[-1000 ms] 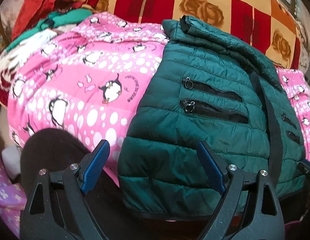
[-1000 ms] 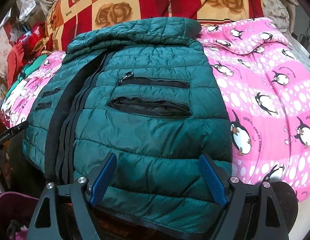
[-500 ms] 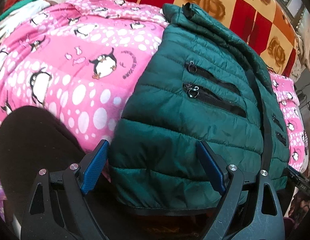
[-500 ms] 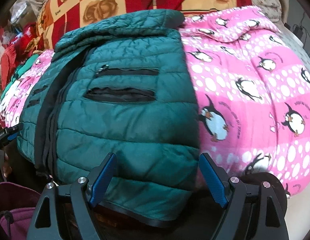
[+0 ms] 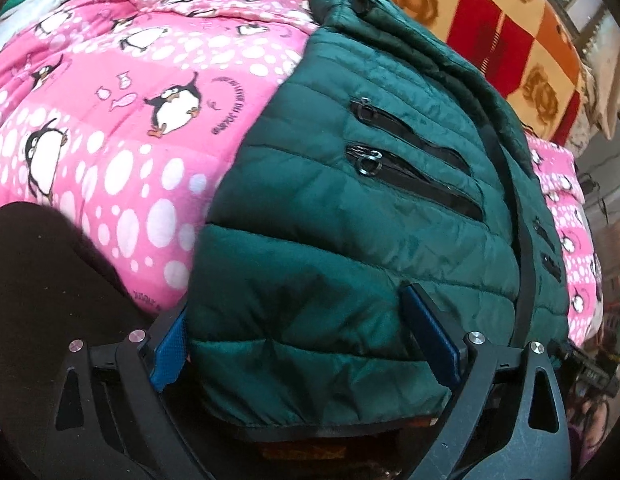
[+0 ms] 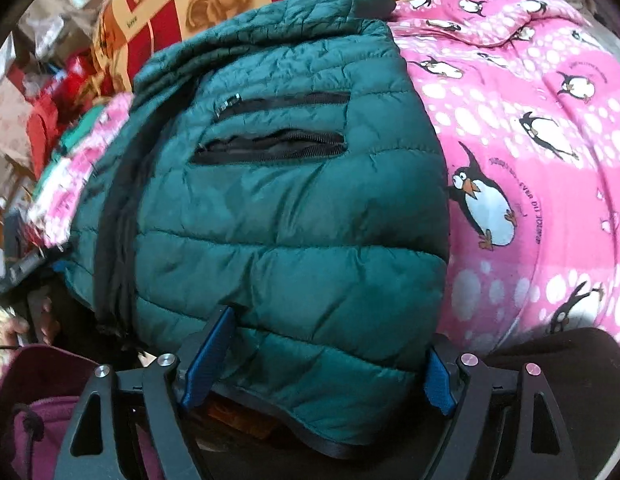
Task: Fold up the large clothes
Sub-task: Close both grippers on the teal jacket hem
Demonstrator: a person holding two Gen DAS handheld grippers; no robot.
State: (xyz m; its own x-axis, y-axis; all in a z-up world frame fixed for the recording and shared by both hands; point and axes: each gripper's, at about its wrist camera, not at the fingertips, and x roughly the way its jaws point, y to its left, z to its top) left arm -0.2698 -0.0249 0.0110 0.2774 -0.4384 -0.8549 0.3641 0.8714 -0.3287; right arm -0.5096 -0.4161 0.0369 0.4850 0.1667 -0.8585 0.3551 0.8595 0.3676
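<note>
A dark green quilted jacket (image 5: 350, 216) lies on a pink penguin blanket (image 5: 109, 128), its black zip pockets facing up and its bottom hem nearest me. It also shows in the right wrist view (image 6: 285, 216). My left gripper (image 5: 305, 344) is open, with its blue pads either side of the jacket's left bottom corner. My right gripper (image 6: 318, 364) is open, with its pads either side of the jacket's right bottom corner. The hem bulges between both pairs of fingers.
A red and orange rose-patterned blanket (image 5: 490, 12) lies behind the jacket. A black cloth (image 5: 41, 288) lies at the near left, and also at the near right (image 6: 550, 364). A maroon garment (image 6: 33, 408) is at the lower left. Red and green clothes (image 6: 57, 120) are piled at the far left.
Both grippers have moved forward and down onto the jacket's bottom hem. The hem corners now sit between the open fingers. The jacket itself has not shifted.
</note>
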